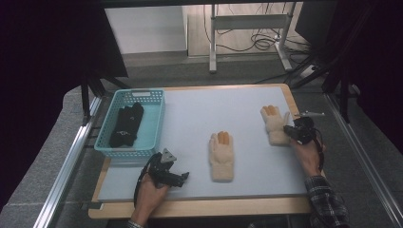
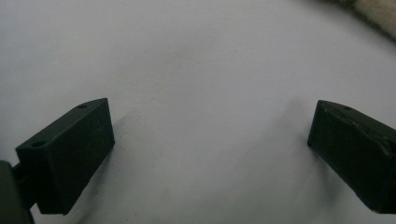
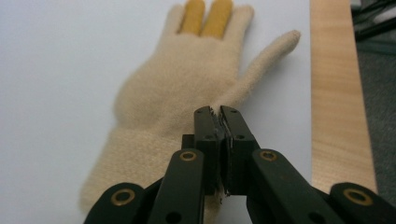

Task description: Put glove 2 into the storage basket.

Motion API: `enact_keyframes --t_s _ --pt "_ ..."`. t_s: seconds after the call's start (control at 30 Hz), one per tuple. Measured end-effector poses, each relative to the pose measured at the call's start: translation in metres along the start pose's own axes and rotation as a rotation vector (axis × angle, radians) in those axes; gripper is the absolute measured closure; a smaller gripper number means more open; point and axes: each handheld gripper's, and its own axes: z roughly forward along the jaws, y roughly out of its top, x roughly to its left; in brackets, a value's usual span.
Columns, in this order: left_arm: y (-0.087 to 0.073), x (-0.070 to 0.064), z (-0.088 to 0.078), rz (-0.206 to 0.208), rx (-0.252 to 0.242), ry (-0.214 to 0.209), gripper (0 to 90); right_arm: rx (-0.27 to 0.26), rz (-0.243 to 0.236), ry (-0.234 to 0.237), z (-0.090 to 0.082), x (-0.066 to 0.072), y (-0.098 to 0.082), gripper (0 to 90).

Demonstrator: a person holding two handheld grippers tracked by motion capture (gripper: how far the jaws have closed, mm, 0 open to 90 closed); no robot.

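Two cream knitted gloves with orange-yellow middle fingers lie flat on the pale mat. One glove (image 1: 222, 154) is in the middle. The other glove (image 1: 274, 124) (image 3: 187, 84) lies at the right, fingers pointing away. My right gripper (image 1: 291, 130) (image 3: 219, 109) is shut, its jaw tips pinching this glove's edge beside the base of the thumb. My left gripper (image 1: 183, 178) (image 2: 210, 105) rests low over bare mat at the front left, open wide with nothing between its fingers (image 2: 70, 154). A corner of the middle glove (image 2: 378, 14) lies past them.
A turquoise basket (image 1: 157, 118) stands at the back left of the table and holds black gloves (image 1: 126, 124). The wooden table edge (image 3: 341, 93) runs close to the right of the held glove. A metal rail (image 1: 71, 161) runs along the left side.
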Motion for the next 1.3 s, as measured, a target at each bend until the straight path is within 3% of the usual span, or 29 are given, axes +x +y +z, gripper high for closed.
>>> enact_keyframes --t_s 0.17,0.2,0.23,0.3,0.33,0.37,0.53,0.67,0.77,0.97,1.2,1.3 --pt "0.000 0.000 0.000 0.000 0.000 0.000 0.8 -0.027 -0.087 -0.016 -0.016 0.018 0.013 84.9" --pt "0.000 0.000 0.000 0.000 0.000 0.000 0.7 -0.035 -0.115 -0.013 -0.021 0.027 0.018 84.7" --pt "0.000 0.000 0.000 0.000 0.000 0.000 0.7 -0.035 -0.115 -0.013 -0.021 0.027 0.018 84.7" --pt "0.000 0.000 0.000 0.000 0.000 0.000 0.7 -0.039 -0.135 -0.003 -0.024 0.037 0.023 84.4" --pt "0.000 0.000 0.000 0.000 0.000 0.000 0.8 -0.039 -0.157 0.011 -0.025 0.049 0.026 84.0" --pt "0.000 0.000 0.000 -0.001 0.000 0.000 0.8 -0.039 -0.157 0.011 -0.025 0.049 0.026 84.0" --pt "0.000 0.000 0.000 -0.001 0.000 0.000 0.8 -0.039 -0.222 0.074 -0.021 0.081 0.030 76.2" --pt "0.000 0.000 0.000 0.000 0.000 0.000 0.8 -0.050 -0.225 0.138 -0.017 0.096 0.036 67.1" --pt "0.000 0.000 0.000 0.000 0.000 0.000 0.8 -0.055 -0.208 0.163 -0.014 0.097 0.040 63.6" --pt "0.000 0.000 0.000 0.000 0.000 0.000 0.8 -0.034 -0.201 0.156 -0.001 0.087 0.037 59.7" --pt "0.000 0.000 0.000 -0.001 -0.001 0.000 0.7 -0.012 -0.223 0.216 0.019 0.085 0.034 51.1" --pt "0.000 0.000 0.000 0.000 -0.001 0.000 0.8 -0.001 -0.270 0.221 0.028 0.086 0.034 46.3"
